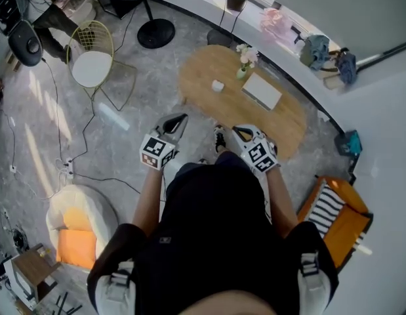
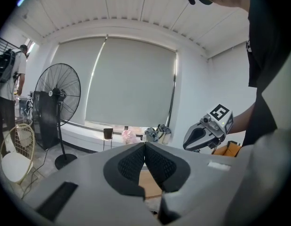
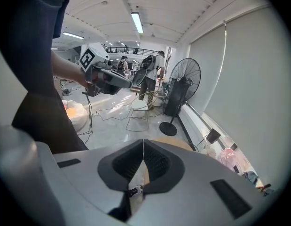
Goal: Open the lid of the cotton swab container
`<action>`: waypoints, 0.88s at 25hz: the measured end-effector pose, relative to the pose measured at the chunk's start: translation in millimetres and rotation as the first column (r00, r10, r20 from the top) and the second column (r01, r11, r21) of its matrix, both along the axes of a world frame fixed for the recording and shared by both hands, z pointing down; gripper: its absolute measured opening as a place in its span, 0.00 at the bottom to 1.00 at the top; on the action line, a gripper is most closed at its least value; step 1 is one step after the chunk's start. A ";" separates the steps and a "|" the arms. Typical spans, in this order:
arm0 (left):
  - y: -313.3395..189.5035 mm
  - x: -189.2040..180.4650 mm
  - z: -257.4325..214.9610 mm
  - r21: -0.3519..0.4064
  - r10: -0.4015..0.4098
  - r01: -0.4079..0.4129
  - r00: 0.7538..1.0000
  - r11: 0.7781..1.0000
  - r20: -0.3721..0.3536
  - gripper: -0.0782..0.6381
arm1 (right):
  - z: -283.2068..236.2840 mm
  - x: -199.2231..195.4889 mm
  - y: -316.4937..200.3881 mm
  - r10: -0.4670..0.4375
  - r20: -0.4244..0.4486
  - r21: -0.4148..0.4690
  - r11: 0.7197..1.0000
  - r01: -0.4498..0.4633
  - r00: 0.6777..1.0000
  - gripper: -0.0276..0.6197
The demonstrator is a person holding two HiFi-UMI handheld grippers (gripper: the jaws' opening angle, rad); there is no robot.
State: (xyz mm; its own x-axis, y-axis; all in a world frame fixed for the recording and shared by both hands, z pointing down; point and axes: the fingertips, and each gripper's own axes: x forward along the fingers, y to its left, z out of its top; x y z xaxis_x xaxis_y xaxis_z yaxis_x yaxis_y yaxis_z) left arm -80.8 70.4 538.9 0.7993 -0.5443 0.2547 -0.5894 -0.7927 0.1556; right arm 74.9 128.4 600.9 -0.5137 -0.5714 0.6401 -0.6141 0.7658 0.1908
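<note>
Wooden desk (image 1: 281,120) holds small white container (image 1: 218,85), well ahead of left hand-held gripper (image 1: 181,117) and right hand-held gripper (image 1: 236,130); both clenched, empty.

Left tongs (image 1: 182,118) and right tongs (image 1: 238,131) point forward, jaws pressed together, empty.

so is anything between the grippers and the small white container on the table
Nothing visible. The small white container sits on the wooden table with bare tabletop on its near side; the flower vase and flat white box lie to its right. Left gripper and right gripper: jaws shut.
</note>
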 end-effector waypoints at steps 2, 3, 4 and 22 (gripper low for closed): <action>0.0 -3.2 -0.5 -0.004 -0.010 0.009 1.000 1.000 -0.002 0.11 | -2.1 -4.5 -5.7 -0.016 -0.002 0.001 1.000 0.016 1.000 0.04; -0.8 -4.3 0.1 -0.006 -0.012 0.012 1.000 1.000 -0.001 0.11 | -2.7 -6.6 -9.2 -0.021 -0.002 0.002 1.000 0.021 1.000 0.04; -2.4 -5.2 1.2 -0.007 -0.014 0.014 1.000 1.000 0.000 0.11 | -2.8 -8.7 -13.1 -0.026 0.000 0.003 1.000 0.026 1.000 0.04; -49.2 18.0 19.2 -0.064 -0.003 0.006 0.999 0.998 0.047 0.11 | 25.5 5.0 -54.4 -0.049 0.026 -0.085 0.995 0.051 0.998 0.04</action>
